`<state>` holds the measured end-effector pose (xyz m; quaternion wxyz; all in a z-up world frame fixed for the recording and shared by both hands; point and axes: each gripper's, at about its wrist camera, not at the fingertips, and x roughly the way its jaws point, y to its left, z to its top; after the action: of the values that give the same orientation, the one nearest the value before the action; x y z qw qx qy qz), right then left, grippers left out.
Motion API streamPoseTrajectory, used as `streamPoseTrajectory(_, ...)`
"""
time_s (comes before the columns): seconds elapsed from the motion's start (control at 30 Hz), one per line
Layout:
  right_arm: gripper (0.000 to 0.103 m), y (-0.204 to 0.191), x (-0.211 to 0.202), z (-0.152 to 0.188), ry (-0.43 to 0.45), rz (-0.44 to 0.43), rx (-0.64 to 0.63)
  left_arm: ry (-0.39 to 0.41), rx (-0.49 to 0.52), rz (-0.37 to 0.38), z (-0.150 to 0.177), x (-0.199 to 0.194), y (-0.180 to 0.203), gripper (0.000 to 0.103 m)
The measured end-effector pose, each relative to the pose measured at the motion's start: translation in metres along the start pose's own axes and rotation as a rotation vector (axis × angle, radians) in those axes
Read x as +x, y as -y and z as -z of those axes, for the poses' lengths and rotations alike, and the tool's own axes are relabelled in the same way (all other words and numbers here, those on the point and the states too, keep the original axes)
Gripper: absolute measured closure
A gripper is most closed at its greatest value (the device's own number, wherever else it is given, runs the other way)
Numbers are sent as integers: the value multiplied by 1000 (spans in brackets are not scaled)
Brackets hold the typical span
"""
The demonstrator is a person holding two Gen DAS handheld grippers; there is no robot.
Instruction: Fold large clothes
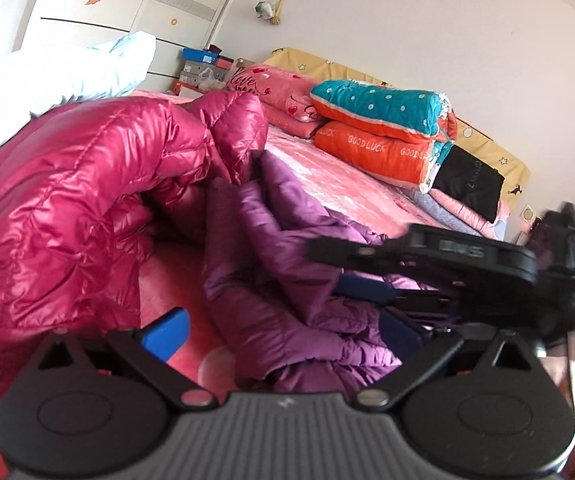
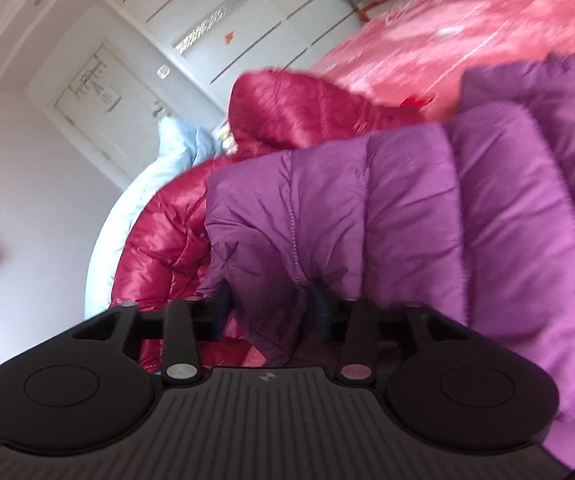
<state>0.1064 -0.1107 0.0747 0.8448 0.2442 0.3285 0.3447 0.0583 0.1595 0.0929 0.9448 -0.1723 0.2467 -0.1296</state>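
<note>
A purple quilted jacket (image 1: 287,264) lies crumpled on the pink bed (image 1: 347,184), with a shiny magenta puffer jacket (image 1: 87,200) heaped to its left. My left gripper (image 1: 283,332) is open wide; its blue left fingertip (image 1: 165,334) is over the sheet and its right finger is half buried in purple fabric. In the right wrist view the purple jacket (image 2: 407,216) fills the right side. My right gripper (image 2: 272,310) holds its fingers apart with a fold of purple fabric between them. Its black body (image 1: 467,256) shows turned on its side over the jacket.
Folded orange and teal quilts (image 1: 383,128), a pink pillow (image 1: 271,84) and a black bag (image 1: 467,184) sit at the head of the bed. A pale blue duvet (image 1: 47,76) is piled behind the magenta jacket. A white wardrobe (image 1: 127,0) and a door (image 2: 99,92) stand beyond.
</note>
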Motion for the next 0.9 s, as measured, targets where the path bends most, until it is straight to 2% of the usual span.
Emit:
streamPoseTrajectory(0.1,27,0,-30,2,67,59,-18,5,-4,1,0,1,0,3)
streamPoseTrajectory(0.13,14,1,-43,3,98,86,-18,8,-5,3,1,1,0,3)
streamPoseTrajectory(0.17,7,3,-58,4,137,113,-15,14,-4,5,1,1,1,3)
streamPoseTrajectory(0.23,6,13,-94,4,212,166,-8,29,-2,16,1,1,3,3)
streamPoseTrajectory(0.3,5,24,-121,10,281,268,-11,40,-1,34,2,1,5,3)
streamPoseTrajectory(0.4,4,35,-149,14,357,521,-79,45,6,50,4,3,10,2)
streamPoseTrajectory(0.43,3,39,-152,12,363,614,-103,43,12,51,5,4,12,1)
streamPoseTrajectory(0.5,4,51,-152,7,345,730,-154,33,24,47,6,8,16,1)
streamPoseTrajectory(0.63,4,74,-130,2,200,910,-262,11,39,35,12,13,20,1)
streamPoseTrajectory(0.73,2,91,-126,5,156,989,-305,1,49,32,14,16,21,1)
streamPoseTrajectory(0.9,2,119,-142,-1,165,1093,-240,-20,45,29,17,22,19,1)
